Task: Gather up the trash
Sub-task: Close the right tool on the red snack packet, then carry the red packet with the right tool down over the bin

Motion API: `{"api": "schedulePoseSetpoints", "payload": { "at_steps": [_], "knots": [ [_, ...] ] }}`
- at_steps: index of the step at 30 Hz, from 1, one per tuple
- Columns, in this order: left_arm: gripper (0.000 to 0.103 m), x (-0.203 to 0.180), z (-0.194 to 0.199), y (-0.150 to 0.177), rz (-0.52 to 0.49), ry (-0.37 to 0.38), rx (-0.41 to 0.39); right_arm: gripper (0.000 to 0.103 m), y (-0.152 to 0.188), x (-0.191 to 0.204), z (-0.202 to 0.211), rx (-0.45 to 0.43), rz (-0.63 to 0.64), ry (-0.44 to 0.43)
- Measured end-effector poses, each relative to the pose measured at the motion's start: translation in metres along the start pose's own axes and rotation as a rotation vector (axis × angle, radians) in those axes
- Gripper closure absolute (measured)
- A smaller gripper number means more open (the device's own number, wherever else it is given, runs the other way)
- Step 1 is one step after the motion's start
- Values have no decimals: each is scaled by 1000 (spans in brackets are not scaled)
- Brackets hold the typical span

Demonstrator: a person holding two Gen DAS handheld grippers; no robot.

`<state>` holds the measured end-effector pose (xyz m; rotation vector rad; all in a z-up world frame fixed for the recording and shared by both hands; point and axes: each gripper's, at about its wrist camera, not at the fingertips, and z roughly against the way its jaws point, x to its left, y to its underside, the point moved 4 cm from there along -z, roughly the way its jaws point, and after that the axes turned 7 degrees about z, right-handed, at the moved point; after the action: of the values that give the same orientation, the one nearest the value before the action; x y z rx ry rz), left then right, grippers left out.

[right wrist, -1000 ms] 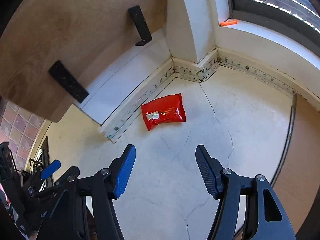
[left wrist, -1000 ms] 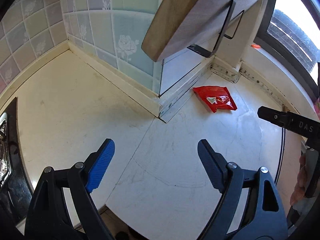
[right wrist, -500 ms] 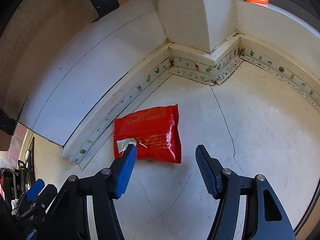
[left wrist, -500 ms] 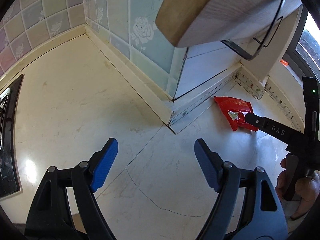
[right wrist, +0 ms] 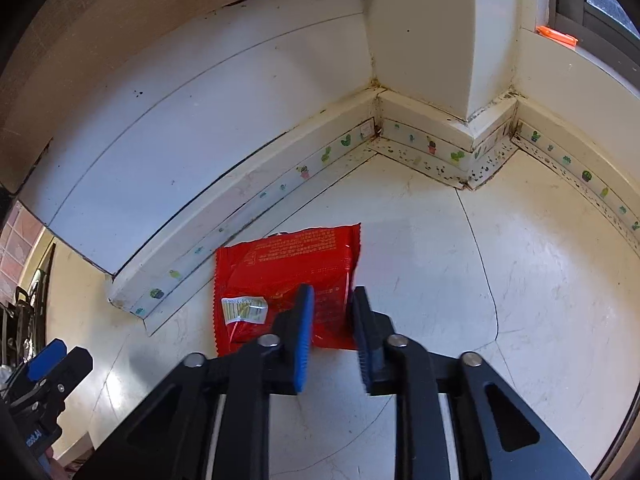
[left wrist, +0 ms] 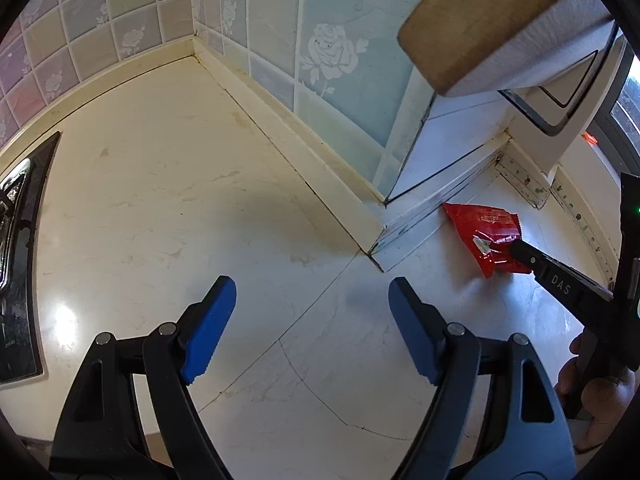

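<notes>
A red snack wrapper [right wrist: 280, 272] with a white barcode label lies flat on the cream countertop, against a white skirting strip. My right gripper [right wrist: 330, 322] is down over the wrapper's near right edge, its jaws narrowed to a small gap around that edge; a firm pinch does not show. In the left wrist view the wrapper [left wrist: 484, 226] lies at the right with the right gripper's tip touching it. My left gripper [left wrist: 312, 312] is open and empty, hovering over bare countertop well to the left of the wrapper.
A wooden shelf [left wrist: 500, 20] on black brackets overhangs the wall corner. Tiled walls [left wrist: 280, 40] bound the counter. A black stove edge [left wrist: 16, 240] is at far left. A small orange object [right wrist: 556, 35] lies on the window ledge.
My right gripper moved forward and down onto the wrapper, and its jaws closed from wide open to a narrow gap over the wrapper's edge. The left gripper drifted a little left, still open.
</notes>
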<state>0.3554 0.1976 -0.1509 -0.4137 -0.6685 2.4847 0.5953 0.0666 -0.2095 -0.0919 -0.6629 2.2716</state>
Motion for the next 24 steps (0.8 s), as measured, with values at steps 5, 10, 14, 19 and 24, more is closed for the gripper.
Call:
{"api": "schedulePoseSetpoints", "payload": {
  "at_steps": [5,10,14,19,24],
  "knots": [
    [27,3,0,-2,1,-3,1,99,10,1,4,6,11,-6],
    [27,5,1,-7,-13,-6,4,100,21,3,16,5,-12,-22],
    [27,8,7,-2,-21,0,10,100,32,3,33,-2,-30,-22],
    [27,16,21,9,-55,28,25,100,42,18,66,-9,-36,-7],
    [27,27,40,29,-125,74,46,100,58,41,104,-25,-50,27]
  ]
}}
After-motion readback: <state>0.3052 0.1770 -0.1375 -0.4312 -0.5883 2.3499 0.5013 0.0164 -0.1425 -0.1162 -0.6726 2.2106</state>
